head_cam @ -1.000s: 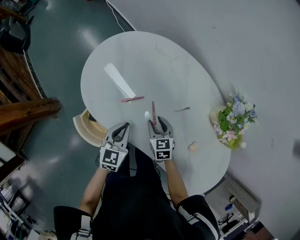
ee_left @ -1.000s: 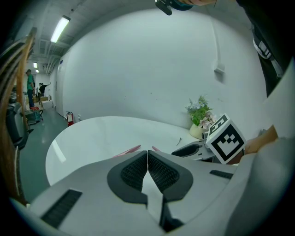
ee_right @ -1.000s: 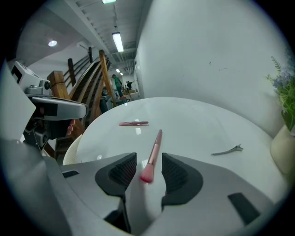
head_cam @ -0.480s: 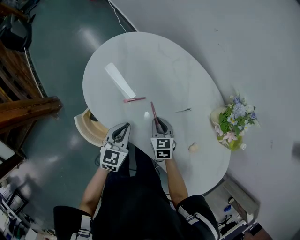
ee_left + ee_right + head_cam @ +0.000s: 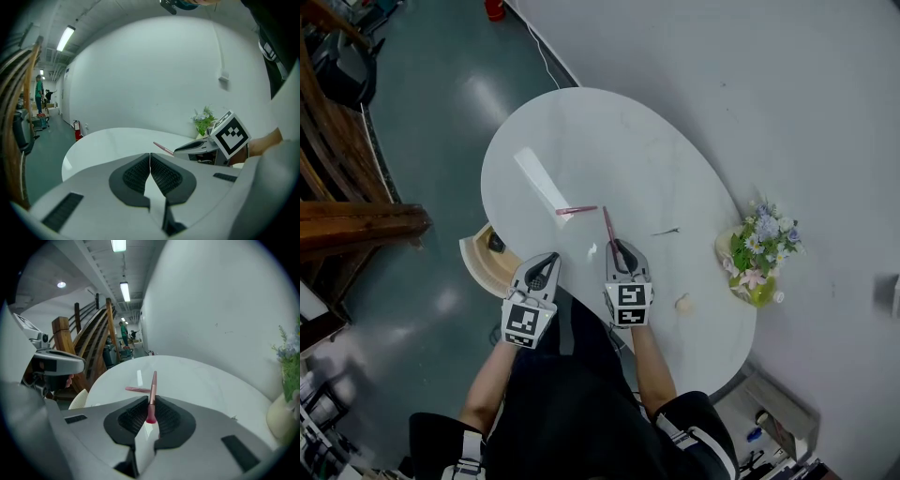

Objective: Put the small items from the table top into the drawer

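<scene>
My right gripper (image 5: 616, 247) is shut on a slim pink stick (image 5: 607, 225) with a red end (image 5: 151, 417). Its jaws have just been closing with the stick between them. The stick points forward above the white oval table (image 5: 609, 141). A second pink stick (image 5: 576, 210) lies flat on the table just ahead (image 5: 137, 389). My left gripper (image 5: 546, 259) hovers at the table's near left edge, shut and empty (image 5: 150, 161). A cream open drawer (image 5: 478, 258) juts out under that edge.
A small white piece (image 5: 592, 249) lies between the grippers. A thin dark pin (image 5: 666, 231) and a small beige lump (image 5: 682, 303) lie to the right. A vase of flowers (image 5: 757, 258) stands at the table's right end. A light wall runs behind the table.
The right jaws closed on the pink stick and lifted it off the table. Both grippers rose a little.
</scene>
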Motion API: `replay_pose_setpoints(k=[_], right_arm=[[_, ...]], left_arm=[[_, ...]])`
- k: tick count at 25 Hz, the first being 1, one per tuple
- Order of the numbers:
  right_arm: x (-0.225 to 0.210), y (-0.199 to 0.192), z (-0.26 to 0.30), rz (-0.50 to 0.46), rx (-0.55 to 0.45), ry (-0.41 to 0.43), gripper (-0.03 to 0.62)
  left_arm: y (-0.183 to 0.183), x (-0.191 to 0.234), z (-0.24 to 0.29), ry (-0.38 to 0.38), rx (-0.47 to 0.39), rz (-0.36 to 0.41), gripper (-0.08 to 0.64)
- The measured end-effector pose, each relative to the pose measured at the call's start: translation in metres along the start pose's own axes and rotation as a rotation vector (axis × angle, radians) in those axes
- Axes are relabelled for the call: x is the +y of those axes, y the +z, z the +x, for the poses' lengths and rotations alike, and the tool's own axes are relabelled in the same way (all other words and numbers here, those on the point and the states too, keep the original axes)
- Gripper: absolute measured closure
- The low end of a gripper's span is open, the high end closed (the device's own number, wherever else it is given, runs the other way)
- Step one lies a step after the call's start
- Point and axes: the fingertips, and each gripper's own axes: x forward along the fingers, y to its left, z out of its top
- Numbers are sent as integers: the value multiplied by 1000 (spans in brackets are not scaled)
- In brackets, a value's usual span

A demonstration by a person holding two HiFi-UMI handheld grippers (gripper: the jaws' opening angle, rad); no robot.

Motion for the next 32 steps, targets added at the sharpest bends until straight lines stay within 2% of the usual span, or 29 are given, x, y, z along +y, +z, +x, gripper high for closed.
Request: replay_pose_setpoints(k=[6,13,22,32], right_arm=[[26,40,-28,-37,-74,38,529],[72,60,-44,-93,-111,129,529],[160,68,-33,-171,-115,276,529],[259,57,-21,-237,-91,436,529]], left_arm=[[19,5,-28,40,-40,6,538],[23,24,-67,129,-75,-13,538],[-3,62,-131,261,-81,-67,538],[-33,104,-202,394,-92,-116,538]])
